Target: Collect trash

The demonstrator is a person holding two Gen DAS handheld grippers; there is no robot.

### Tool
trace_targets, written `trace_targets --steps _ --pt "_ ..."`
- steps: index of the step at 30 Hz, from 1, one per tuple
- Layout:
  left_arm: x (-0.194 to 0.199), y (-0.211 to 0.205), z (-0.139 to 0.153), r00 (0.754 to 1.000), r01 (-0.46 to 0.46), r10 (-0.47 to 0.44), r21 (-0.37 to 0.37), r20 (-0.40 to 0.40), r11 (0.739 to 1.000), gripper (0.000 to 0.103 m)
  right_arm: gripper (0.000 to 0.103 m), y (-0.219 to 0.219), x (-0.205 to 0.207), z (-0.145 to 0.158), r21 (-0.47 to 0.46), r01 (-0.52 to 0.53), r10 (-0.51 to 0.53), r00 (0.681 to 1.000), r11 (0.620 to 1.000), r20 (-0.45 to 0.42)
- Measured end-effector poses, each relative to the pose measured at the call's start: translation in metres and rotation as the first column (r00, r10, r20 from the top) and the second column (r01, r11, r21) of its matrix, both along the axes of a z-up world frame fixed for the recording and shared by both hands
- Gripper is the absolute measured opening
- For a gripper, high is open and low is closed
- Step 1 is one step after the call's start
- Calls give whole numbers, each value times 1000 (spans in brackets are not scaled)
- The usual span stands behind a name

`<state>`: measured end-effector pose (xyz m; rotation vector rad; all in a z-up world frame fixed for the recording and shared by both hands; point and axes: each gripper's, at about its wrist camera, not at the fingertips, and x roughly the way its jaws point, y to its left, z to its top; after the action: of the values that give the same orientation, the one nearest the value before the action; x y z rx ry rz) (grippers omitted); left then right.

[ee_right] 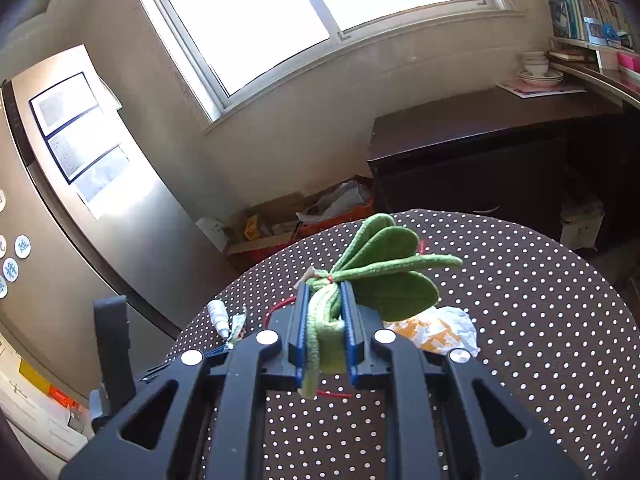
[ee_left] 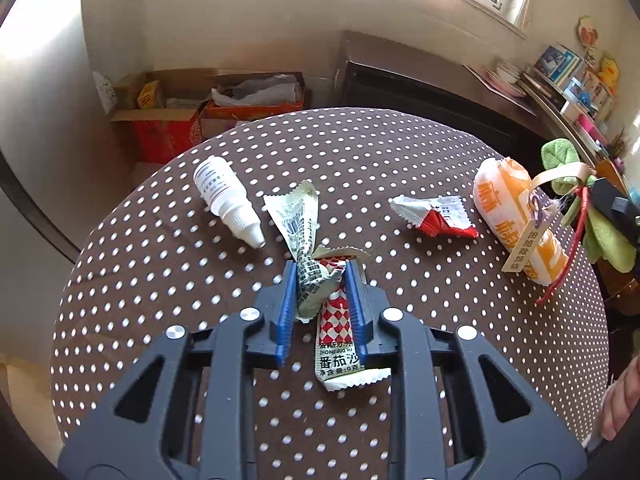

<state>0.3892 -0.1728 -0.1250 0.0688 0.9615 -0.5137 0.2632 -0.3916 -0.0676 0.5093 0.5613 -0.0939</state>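
My left gripper is shut on two wrappers at once: a twisted white wrapper with black print and a red-checked ketchup sachet, just above the dotted table. A white dropper bottle lies to its left, a red-and-white wrapper to its right, and an orange-and-white packet at the far right. My right gripper is shut on a green felt leaf ornament with a red cord, held above the table near the orange packet.
Open cardboard boxes with bags stand on the floor beyond the table's far edge. A dark cabinet stands behind the table under the window. Shelves with bowls and books run along the right wall. A person's hand shows at the right.
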Motion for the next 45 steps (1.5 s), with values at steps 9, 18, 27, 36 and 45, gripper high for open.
trace_targets --steps 9,18,27,36,45 --pt "-40 39 3 999 -7 6 -29 -39 1000 23 15 8 7 -2 -15 -20 20 1000 1000 -19" --pt "-101 82 4 999 -38 38 11 -21 999 32 15 26 6 -1 -43 -67 67 998 997 -13" --pt "-85 103 17 991 -132 131 -23 -31 991 50 15 50 5 2 -69 -128 129 992 989 1" --pt "-71 74 -2 995 -91 95 118 -28 989 57 15 54 8 -1 -70 -151 150 989 986 -9" --pt "-84 81 -1 992 -119 124 143 -23 983 18 15 54 9 2 -73 -159 158 987 985 -7"
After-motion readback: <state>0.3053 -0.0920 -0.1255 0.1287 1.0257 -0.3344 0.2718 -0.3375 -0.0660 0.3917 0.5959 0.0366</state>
